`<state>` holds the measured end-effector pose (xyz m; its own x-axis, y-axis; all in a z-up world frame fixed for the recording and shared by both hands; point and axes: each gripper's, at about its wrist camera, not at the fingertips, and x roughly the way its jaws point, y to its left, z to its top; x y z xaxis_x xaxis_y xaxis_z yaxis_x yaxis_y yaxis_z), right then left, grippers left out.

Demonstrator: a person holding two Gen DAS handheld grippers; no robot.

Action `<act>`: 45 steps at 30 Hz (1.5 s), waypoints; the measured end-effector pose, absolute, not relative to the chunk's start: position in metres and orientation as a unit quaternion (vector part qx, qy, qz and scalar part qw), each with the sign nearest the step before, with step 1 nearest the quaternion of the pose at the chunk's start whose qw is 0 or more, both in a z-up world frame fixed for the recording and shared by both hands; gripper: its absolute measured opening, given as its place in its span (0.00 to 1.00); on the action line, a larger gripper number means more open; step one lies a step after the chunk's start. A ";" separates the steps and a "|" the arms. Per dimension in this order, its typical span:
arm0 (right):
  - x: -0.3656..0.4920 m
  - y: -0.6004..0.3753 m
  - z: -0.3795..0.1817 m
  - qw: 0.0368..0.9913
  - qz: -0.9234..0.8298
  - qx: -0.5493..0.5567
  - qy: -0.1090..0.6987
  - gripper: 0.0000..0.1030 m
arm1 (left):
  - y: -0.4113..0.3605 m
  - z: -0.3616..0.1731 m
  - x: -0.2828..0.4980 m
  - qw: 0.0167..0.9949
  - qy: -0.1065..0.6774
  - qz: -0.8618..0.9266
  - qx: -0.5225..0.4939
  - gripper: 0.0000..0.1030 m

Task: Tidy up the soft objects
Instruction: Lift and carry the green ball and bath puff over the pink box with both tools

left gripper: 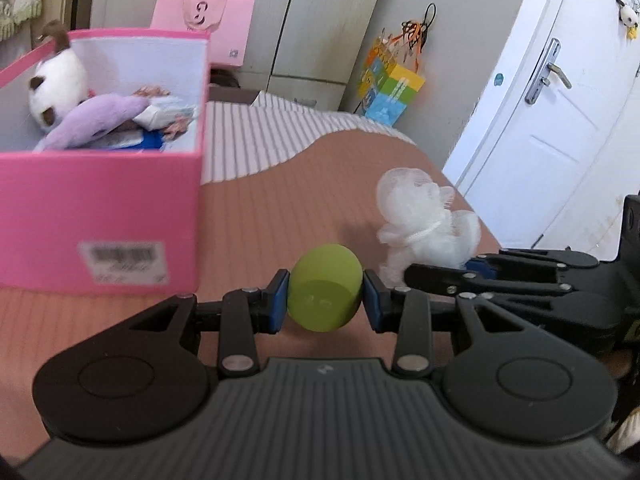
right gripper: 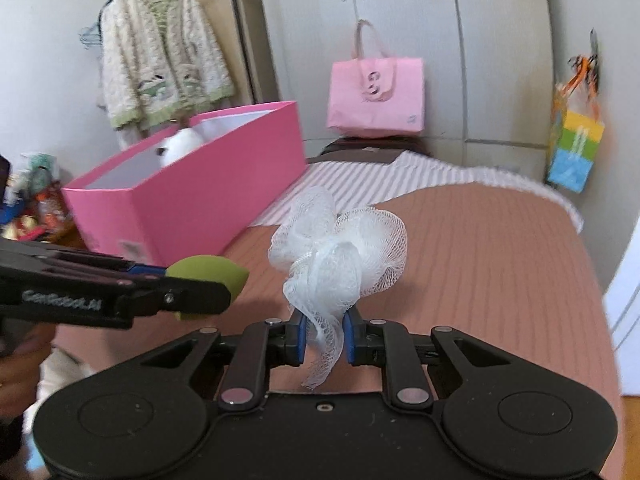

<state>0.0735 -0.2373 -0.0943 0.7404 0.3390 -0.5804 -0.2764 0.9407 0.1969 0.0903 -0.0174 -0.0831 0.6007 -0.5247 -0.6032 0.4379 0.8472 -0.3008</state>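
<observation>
My left gripper (left gripper: 325,300) is shut on a green egg-shaped sponge (left gripper: 325,287), held above the brown bed cover. From the right wrist view the same green sponge (right gripper: 208,270) shows at the left, pinched in the left gripper's fingers (right gripper: 160,288). My right gripper (right gripper: 325,338) is shut on a white mesh bath puff (right gripper: 340,248), which bulges above the blue pads. The puff (left gripper: 424,220) also appears beside the right gripper's fingers (left gripper: 480,276) in the left wrist view. A pink box (left gripper: 100,216) stands at the left, holding a white plush (left gripper: 58,84) and a purple plush (left gripper: 96,118).
A pink tote bag (right gripper: 374,92) stands at the wardrobe behind the bed. A colourful paper bag (right gripper: 576,152) hangs at the right. A white door (left gripper: 552,128) lies right of the bed. A knitted cardigan (right gripper: 160,64) hangs on the left. A striped sheet (left gripper: 248,140) shows beyond the brown cover (right gripper: 480,260).
</observation>
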 end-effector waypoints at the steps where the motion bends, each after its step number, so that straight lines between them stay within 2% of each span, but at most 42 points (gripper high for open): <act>1: 0.069 -0.237 -0.093 0.929 0.169 0.053 0.325 0.20 | -0.013 -0.083 0.087 0.891 0.360 -0.270 -0.062 0.36; 12: 0.041 -0.209 -0.063 0.901 0.263 0.049 0.342 0.20 | 0.042 -0.067 0.053 0.875 0.401 -0.265 -0.054 0.36; 23: 0.048 -0.157 -0.024 0.874 0.365 0.031 0.320 0.20 | 0.086 -0.008 0.039 0.920 0.324 -0.219 -0.019 0.36; 28: 0.074 -0.128 0.003 0.894 0.362 -0.013 0.263 0.20 | 0.095 0.013 0.062 0.932 0.296 -0.209 -0.029 0.36; 32: 0.107 -0.112 0.014 0.896 0.363 -0.023 0.255 0.20 | 0.095 0.022 0.083 0.950 0.253 -0.182 -0.007 0.36; 45: 0.202 -0.087 0.019 0.895 0.348 -0.012 0.277 0.20 | 0.106 0.023 0.207 0.940 0.284 -0.182 -0.053 0.36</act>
